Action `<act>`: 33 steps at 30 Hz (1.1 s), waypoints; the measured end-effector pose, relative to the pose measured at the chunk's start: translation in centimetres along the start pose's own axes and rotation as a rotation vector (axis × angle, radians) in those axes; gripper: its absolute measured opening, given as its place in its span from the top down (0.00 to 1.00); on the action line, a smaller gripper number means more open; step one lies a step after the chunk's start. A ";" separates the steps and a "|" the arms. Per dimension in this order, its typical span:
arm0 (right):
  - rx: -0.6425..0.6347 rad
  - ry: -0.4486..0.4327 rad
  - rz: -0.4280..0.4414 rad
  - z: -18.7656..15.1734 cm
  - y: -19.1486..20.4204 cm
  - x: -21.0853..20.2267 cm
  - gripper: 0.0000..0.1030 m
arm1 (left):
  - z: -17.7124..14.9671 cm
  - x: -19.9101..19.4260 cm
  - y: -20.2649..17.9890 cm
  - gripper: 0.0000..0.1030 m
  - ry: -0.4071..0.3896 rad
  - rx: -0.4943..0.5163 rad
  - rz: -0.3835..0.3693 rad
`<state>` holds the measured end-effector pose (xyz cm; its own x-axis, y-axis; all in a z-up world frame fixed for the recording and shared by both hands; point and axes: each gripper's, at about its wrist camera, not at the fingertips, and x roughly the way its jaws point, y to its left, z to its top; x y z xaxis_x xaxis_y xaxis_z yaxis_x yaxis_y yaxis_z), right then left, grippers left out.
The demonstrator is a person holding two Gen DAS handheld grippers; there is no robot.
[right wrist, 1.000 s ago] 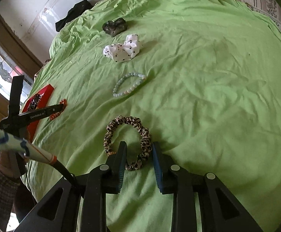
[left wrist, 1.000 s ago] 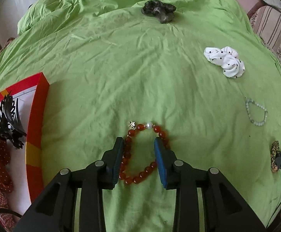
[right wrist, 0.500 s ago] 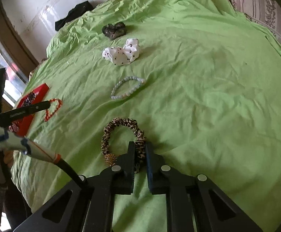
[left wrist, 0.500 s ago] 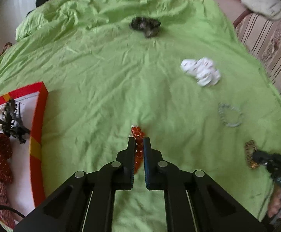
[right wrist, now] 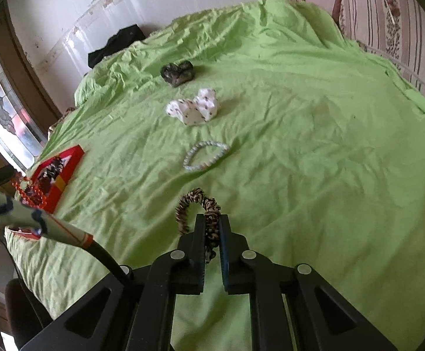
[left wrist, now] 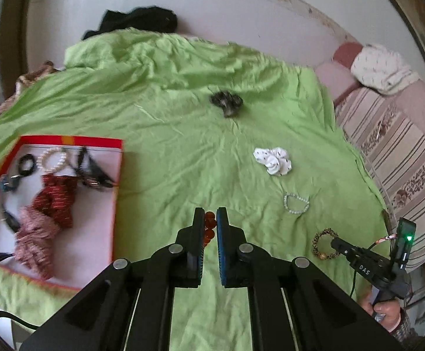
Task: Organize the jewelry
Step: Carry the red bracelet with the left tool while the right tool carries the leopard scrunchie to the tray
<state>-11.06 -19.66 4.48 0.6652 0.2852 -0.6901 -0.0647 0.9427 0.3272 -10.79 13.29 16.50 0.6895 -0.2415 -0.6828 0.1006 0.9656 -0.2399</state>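
The left gripper (left wrist: pixel 210 228) is clamped on the orange-red bead bracelet (left wrist: pixel 208 225); a few beads show between the blue pads, and in the right wrist view the rest of the strand (right wrist: pixel 29 191) dangles free at nine o'clock. The right gripper (right wrist: pixel 212 228) is pinched on the leopard-print fabric scrunchie (right wrist: pixel 197 204), whose loop arches out past the fingertips toward eleven o'clock.

The step in hand looks like carrying both pieces to the red-rimmed shallow cardboard tray (left wrist: pixel 118 181), which sits on the green bedsheet (left wrist: pixel 183 146) at nine o'clock in the left view and already holds a pearl bracelet (left wrist: pixel 55 159), a dark red patterned scrunchie (left wrist: pixel 56 199), a pink scrunchie (left wrist: pixel 35 239) and dark hair clips (left wrist: pixel 94 172).

To do it well, the left hand should probably bring the bracelet over the bare white floor at the tray's near right, low enough that the hanging beads land inside the rim, then part the jaws. A swinging strand could catch the red edge, so a slow approach seems wise. The right hand would best wait until the left clears the tray.

A pale green bead bracelet (right wrist: pixel 205 155), a white dotted scrunchie (right wrist: pixel 194 109) and a dark grey scrunchie (right wrist: pixel 177 73) lie on the sheet toward twelve o'clock in the right view.
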 end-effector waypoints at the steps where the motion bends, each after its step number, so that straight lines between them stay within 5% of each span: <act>1: 0.000 -0.006 0.006 -0.1 0.4 -0.5 0.91 | -0.2 -0.9 0.3 0.93 -0.015 0.002 0.017; 22: -0.264 0.016 0.131 0.3 14.6 -3.9 0.91 | -1.8 -11.4 11.4 0.93 -0.146 -0.170 0.093; 33: -0.411 0.073 0.192 0.7 22.6 -1.6 0.91 | -0.8 -12.2 20.7 0.93 -0.101 -0.242 0.200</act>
<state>-13.07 1.05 13.49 0.5594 0.4587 -0.6904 -0.4809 0.8580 0.1804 -17.76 36.11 19.33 0.7470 -0.0273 -0.6642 -0.2089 0.9389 -0.2735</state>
